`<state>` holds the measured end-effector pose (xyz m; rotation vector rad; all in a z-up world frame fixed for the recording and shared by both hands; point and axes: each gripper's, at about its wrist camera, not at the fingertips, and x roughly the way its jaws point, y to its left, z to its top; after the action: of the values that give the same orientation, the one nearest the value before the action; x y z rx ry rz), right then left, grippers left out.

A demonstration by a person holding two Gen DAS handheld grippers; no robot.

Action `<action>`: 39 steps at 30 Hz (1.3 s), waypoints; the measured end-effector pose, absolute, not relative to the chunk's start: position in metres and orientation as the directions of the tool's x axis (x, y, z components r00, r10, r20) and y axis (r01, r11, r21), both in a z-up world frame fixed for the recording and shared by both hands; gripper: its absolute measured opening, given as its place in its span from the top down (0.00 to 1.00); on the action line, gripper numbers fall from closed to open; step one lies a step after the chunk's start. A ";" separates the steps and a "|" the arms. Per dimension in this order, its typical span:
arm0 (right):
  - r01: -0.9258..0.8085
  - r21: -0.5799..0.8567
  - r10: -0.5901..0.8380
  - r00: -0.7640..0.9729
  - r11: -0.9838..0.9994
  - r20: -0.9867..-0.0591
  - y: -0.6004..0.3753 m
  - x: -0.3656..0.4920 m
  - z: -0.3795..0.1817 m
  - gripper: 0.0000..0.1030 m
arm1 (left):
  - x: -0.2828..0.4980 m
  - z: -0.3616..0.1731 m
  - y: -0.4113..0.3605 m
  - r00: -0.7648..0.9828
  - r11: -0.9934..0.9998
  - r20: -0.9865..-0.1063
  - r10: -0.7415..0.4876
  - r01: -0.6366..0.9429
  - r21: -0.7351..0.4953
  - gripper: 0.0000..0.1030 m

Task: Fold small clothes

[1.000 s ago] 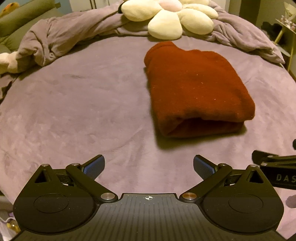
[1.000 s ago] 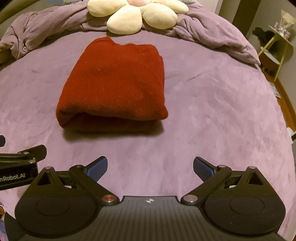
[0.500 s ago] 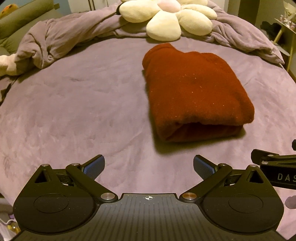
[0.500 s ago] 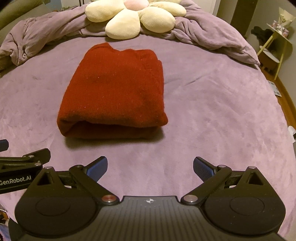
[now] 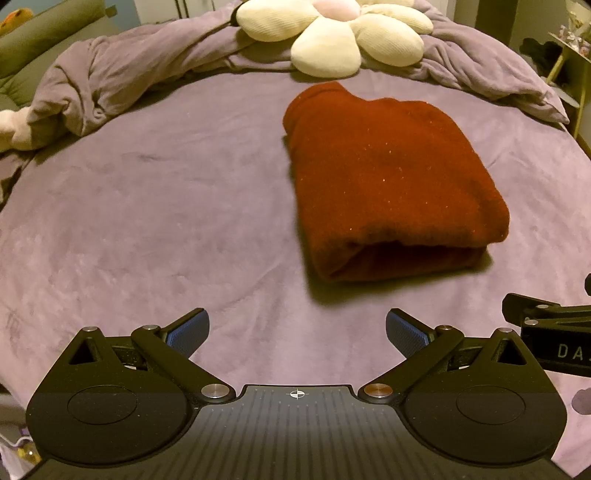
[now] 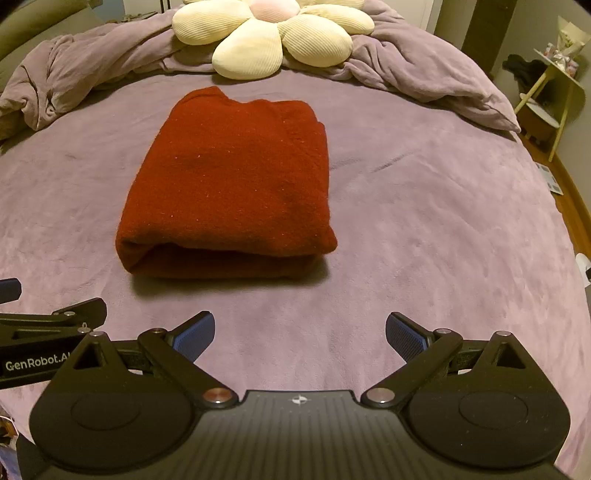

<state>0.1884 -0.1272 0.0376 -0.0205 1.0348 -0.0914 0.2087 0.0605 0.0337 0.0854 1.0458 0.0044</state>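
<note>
Above the bed [image 5: 147,206], each hand-held gripper [image 5: 297,330] [image 6: 299,332] gapes wide, empty.

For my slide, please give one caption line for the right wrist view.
Open right gripper hovers before a folded red garment on the purple bed, flower pillow behind.
</note>
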 end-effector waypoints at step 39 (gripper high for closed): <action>0.075 -0.052 -0.083 0.508 0.996 -0.857 -0.131 0.189 0.040 0.04 | 0.206 0.031 0.058 0.482 0.996 -0.874 0.055 0.029 0.079 0.00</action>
<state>0.1887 -0.1314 0.0400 -0.0085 1.0338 -0.0951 0.2063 0.0582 0.0314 0.0873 1.0676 0.0160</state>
